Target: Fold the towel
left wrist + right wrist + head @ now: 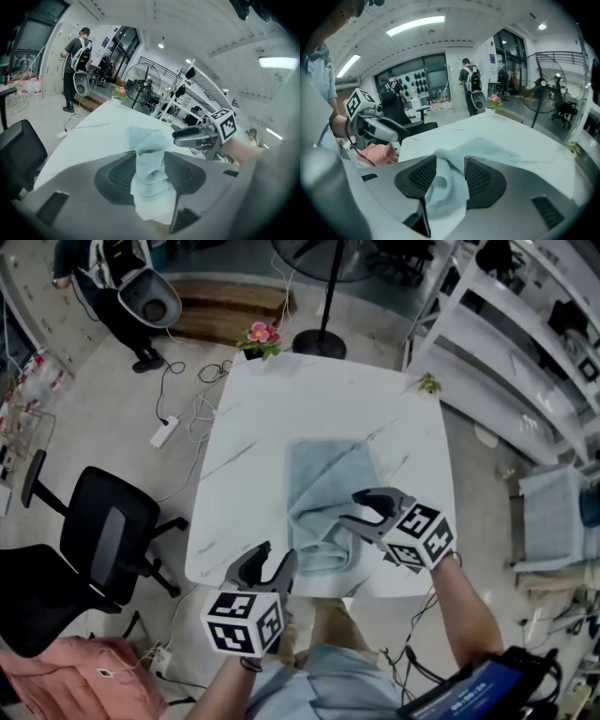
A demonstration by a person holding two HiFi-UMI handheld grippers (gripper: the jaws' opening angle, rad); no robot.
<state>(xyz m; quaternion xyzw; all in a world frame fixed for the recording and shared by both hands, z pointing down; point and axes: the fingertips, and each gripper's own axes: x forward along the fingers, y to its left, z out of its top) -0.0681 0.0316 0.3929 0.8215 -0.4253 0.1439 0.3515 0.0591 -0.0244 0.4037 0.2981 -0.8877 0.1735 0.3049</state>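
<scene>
Left tool (274, 559) is released, jaws apart with nothing between the pads. It hangs at the near edge of the desk (262, 427), just left of the towel (323, 488), and its own view sees the towel only through the gap. Right tool (356, 510) is also released, jaws spread and not pressing on anything. It sits low over the right side of the towel, about mid-length, with cloth showing past the gap but not pinched. The light blue towel lies on the near half of the desk, a bit right of centre. Its far part is fairly flat and its near part is bunched into soft rolls close to the near edge. The long axis runs away from the person, near edge toward far edge, leaning slightly. The flat end points to the far side and the rumpled end to the person. Judgement: the fold is only partly made and untidy, and the step in hand looks like a re-grip. To do it well, each tool should take one corner of the bunched near end and pinch the edge only, not the whole roll. Both tools should lift together so the cloth hangs straight, tug lightly apart to clear the wrinkles, then lay it toward the far end with edges matched. Uneven heights or a grip through several layers would likely leave it skewed.
</scene>
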